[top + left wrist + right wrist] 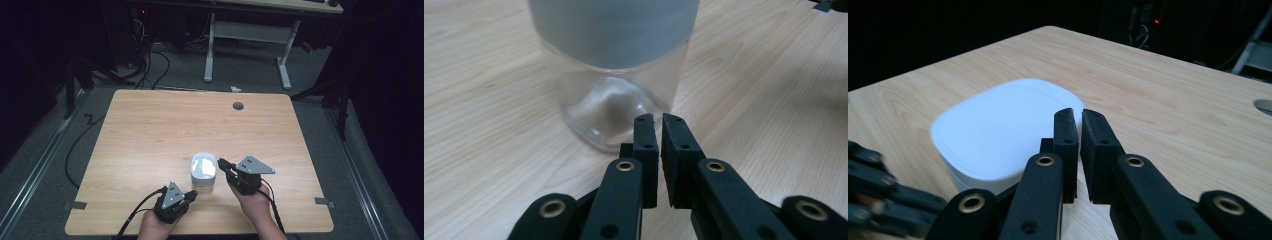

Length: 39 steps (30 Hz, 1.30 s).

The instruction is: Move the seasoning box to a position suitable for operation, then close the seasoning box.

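Left gripper (pixel 657 120) at glass jar (pixel 616 95) base, right gripper (pixel 1078 114) by white lid (pixel 998 130) — both slightly ajar, gripping nothing

My light wooden table (pixel 150 135) has a round grey cable hole (pixel 238 106) near its far edge at one o'clock; grey tape tabs (pixel 75 205) mark its near corners; beyond, at twelve o'clock, a white-legged desk frame (pixel 247 35); black cables (pixel 150 62) trail at eleven.

Place: you are working in a lab or office test room.
Signs: your bare wooden table (pixel 150 130), tangled floor cables (pixel 150 60), a white desk frame (pixel 247 37) behind.
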{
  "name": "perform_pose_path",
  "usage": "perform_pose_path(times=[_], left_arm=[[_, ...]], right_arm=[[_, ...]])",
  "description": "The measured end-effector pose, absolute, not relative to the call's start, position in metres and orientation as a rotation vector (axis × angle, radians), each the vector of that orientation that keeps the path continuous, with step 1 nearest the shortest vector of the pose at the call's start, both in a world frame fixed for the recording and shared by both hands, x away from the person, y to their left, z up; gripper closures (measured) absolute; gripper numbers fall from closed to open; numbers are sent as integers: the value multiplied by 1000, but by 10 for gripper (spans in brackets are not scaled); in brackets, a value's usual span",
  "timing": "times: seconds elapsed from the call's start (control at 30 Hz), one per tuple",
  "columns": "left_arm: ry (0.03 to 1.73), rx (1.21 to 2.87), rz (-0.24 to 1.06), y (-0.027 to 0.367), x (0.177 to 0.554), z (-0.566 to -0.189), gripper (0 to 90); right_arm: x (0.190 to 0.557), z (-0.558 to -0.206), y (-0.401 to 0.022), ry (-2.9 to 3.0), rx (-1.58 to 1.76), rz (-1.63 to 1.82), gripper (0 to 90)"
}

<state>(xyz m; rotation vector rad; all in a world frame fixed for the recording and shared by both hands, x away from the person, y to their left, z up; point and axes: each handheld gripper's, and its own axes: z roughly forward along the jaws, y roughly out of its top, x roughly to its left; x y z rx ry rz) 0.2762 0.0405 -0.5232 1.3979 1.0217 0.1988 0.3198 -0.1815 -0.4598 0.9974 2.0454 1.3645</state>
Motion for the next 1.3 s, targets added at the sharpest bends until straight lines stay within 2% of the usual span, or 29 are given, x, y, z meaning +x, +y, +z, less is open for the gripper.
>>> perform_pose_path(times=[0.33,0.53,0.67,0.7,0.8,0.87,0.93,0.97,1.27,1.3], left_arm=[[1085,1346,272,94,296,-515,791],[1155,1297,375,131,316,-517,741],[1227,1253,450,156,329,-520,655],[1246,1228,485,167,333,-521,599],[1271,1208,526,176,337,-524,553],[1303,1190,540,185,340,-527,515],[1315,1179,543,187,342,-527,508],[1328,1168,544,190,342,-528,503],[1292,1213,566,182,333,-527,493],[1292,1220,566,182,331,-528,493]], right_arm=[[324,-480,-221,1989,1156,1295,800],[325,-490,-244,1954,1222,1253,780],[323,-498,-266,1923,1272,1213,739],[320,-503,-280,1898,1301,1196,697],[316,-508,-296,1867,1330,1167,652],[306,-515,-318,1821,1396,1118,582],[303,-516,-323,1808,1408,1115,566],[297,-516,-330,1799,1415,1099,528],[303,-519,-330,1814,1396,1056,474],[303,-521,-328,1814,1396,1048,442]])
